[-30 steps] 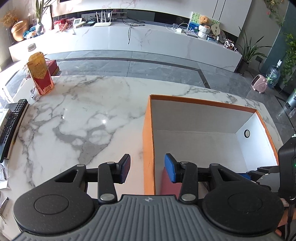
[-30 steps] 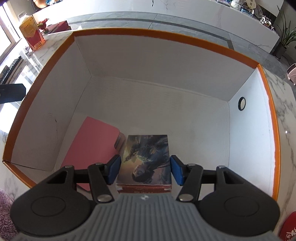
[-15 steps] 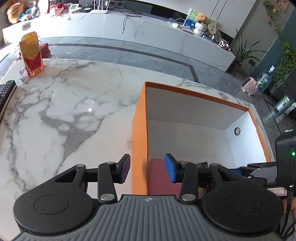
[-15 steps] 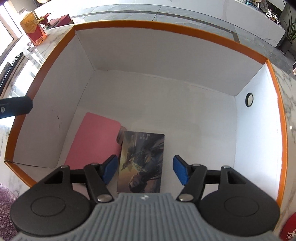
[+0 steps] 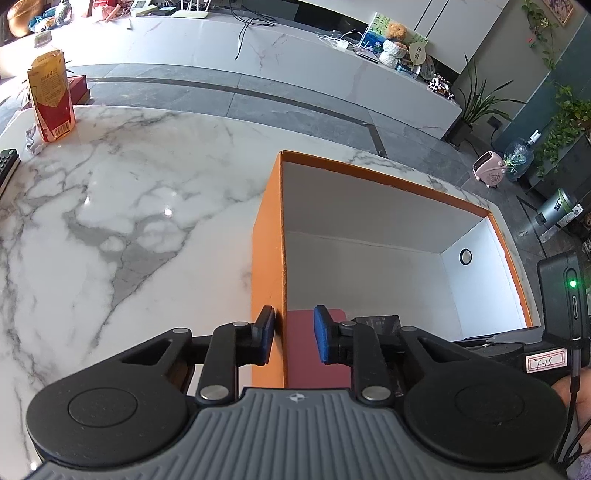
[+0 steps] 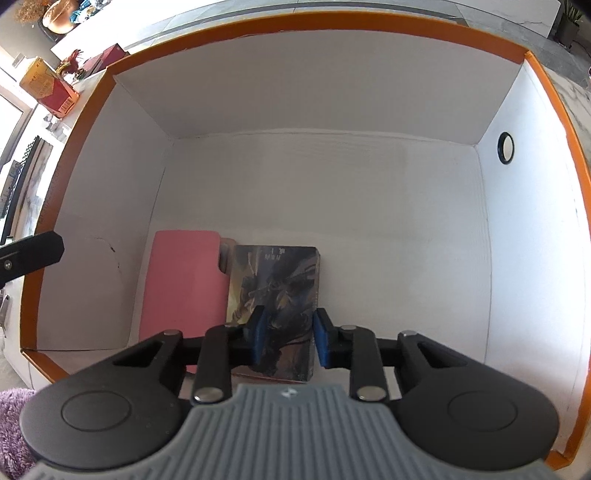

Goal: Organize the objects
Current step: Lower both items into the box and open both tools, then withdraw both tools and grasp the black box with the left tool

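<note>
Two sets of fingers just narrowed: left gripper (image 5: 293,338) straddles the orange box (image 5: 267,258) wall, not clamping; right gripper (image 6: 288,338) hovers empty above the book (image 6: 275,280), title illegible.

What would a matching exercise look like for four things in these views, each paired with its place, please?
Things:
1. pink pad
2. picture-cover book
3. yellow and red carton
4. black ring

Places:
A. on the side wall of the orange box, at the right in the right wrist view
B. standing on the marble table, outside the box
C. flat on the box floor, next to the left side wall
D. flat on the box floor, just right of the other flat item

Pairs: 1-C, 2-D, 3-B, 4-A
</note>
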Motion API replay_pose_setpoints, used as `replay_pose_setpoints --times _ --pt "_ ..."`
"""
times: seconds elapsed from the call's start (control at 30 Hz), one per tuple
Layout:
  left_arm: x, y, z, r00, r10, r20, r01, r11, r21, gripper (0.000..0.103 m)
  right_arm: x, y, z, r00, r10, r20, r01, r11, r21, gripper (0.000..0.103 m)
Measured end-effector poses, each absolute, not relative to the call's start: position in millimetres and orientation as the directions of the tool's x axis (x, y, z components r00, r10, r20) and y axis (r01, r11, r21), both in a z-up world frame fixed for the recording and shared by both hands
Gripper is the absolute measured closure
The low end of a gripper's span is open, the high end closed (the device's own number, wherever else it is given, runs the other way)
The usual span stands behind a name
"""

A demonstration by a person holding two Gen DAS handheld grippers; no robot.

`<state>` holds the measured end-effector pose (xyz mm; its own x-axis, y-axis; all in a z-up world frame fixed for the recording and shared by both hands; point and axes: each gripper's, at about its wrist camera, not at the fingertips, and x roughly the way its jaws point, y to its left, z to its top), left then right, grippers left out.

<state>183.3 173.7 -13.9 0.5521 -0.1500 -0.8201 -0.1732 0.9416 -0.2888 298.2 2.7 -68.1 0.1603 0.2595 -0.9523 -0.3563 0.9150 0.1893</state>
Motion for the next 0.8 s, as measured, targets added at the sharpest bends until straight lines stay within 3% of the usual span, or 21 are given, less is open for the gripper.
replay_pose_setpoints --times 0.2,0.57,0.8 --pt "183.3 175.4 -14.1 0.552 -0.147 -0.821 -0.176 0.942 -0.287 0.077 289.2 28.6 -64.9 0.158 0.248 -0.956 -0.444 0.882 0.156 0.075" --pt "177.9 175.4 -10.1 0.557 -0.127 -0.821 -0.191 0.942 -0.275 0.077 290.9 24.6 -61.1 0.150 0.251 -0.956 -0.436 0.885 0.164 0.075" --pt "142.1 170.9 9.2 0.594 -0.098 -0.799 -0.170 0.955 -0.243 0.077 257.7 17.9 -27.1 0.278 0.305 -0.911 -0.484 0.864 0.142 0.075"
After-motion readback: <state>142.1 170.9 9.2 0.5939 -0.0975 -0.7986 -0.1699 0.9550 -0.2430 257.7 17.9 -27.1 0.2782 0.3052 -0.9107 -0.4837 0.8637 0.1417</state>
